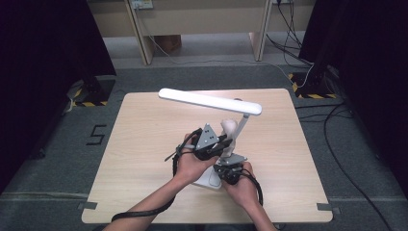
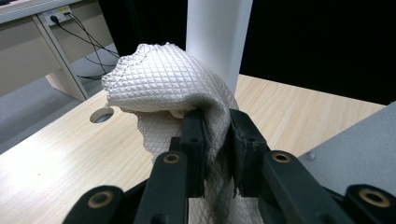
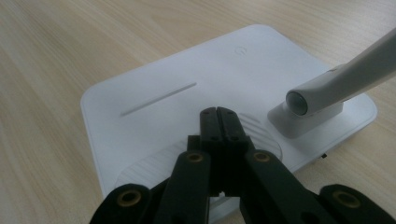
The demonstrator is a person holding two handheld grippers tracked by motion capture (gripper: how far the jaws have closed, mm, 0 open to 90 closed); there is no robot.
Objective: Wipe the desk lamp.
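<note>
Light wood tabletop [image 1: 144, 144], centre of the high view, on grey carpet; dark curtains both sides, desk legs and cables along the top edge. White desk lamp [image 1: 211, 102] at mid-frame: flat square base [image 3: 154, 112], slanted stem, long bar head running upper left to right. Cream quilted cloth [image 2: 168, 84] bunched against the lamp stem, just right of centre in the high view. Left claw [image 2: 217, 140] clamped on the cloth, diamond weave pinched between the jaws. Right claw [image 3: 218, 122] jaws together, nothing between, tips over the lamp base. Base mostly hidden under the hands in the high view; cloth's lower part cut off behind the left jaws.
</note>
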